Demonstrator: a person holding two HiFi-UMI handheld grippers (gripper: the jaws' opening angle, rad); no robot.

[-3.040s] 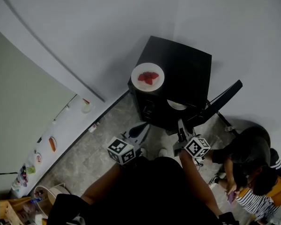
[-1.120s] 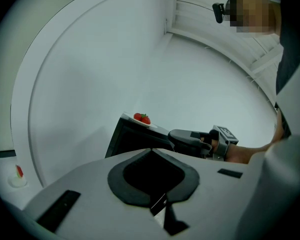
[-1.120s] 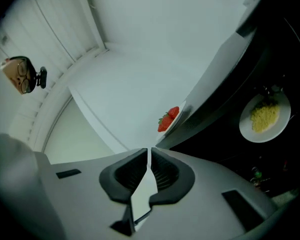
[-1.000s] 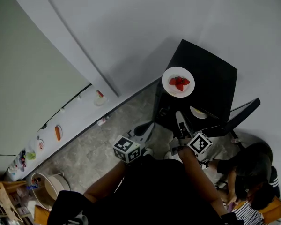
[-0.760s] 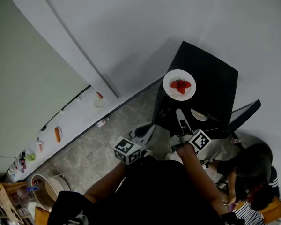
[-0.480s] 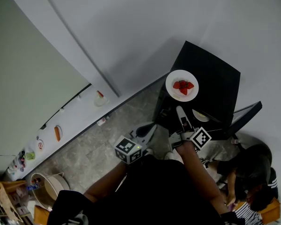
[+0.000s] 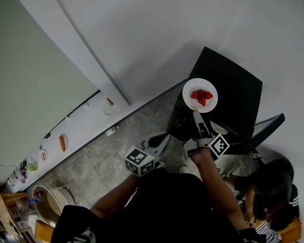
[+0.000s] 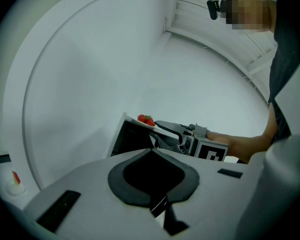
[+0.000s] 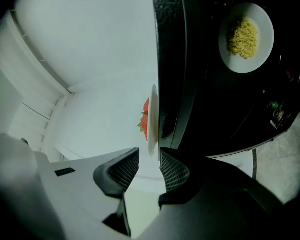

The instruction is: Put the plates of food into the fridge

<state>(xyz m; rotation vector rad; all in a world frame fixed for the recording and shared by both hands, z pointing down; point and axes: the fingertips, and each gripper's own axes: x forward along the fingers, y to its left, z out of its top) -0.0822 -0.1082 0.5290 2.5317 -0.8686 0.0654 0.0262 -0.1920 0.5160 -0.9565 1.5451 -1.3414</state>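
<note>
A white plate of strawberries (image 7: 200, 95) sits on the front corner of the black mini fridge (image 7: 235, 87). My right gripper (image 7: 196, 117) reaches up to the plate's near rim. Its jaws have just been opening. In the right gripper view the plate of strawberries (image 9: 153, 116) shows edge-on, its rim just at the open fingertips of the right gripper (image 9: 149, 155), and the pads do not press on it. Inside the fridge lies a plate of yellow food (image 9: 246, 37). My left gripper (image 7: 161, 136) hangs shut and empty, left of the fridge, seen as the left gripper (image 8: 151, 154).
The fridge door (image 7: 266, 125) stands open to the right. A person (image 7: 271, 186) sits on the floor at lower right. A white ledge (image 7: 66, 130) with small food items runs along the left wall. A basket (image 7: 53, 201) stands at lower left.
My right gripper has risen from in front of the fridge opening to the rim of the strawberry plate. The left gripper has stayed where it was.
</note>
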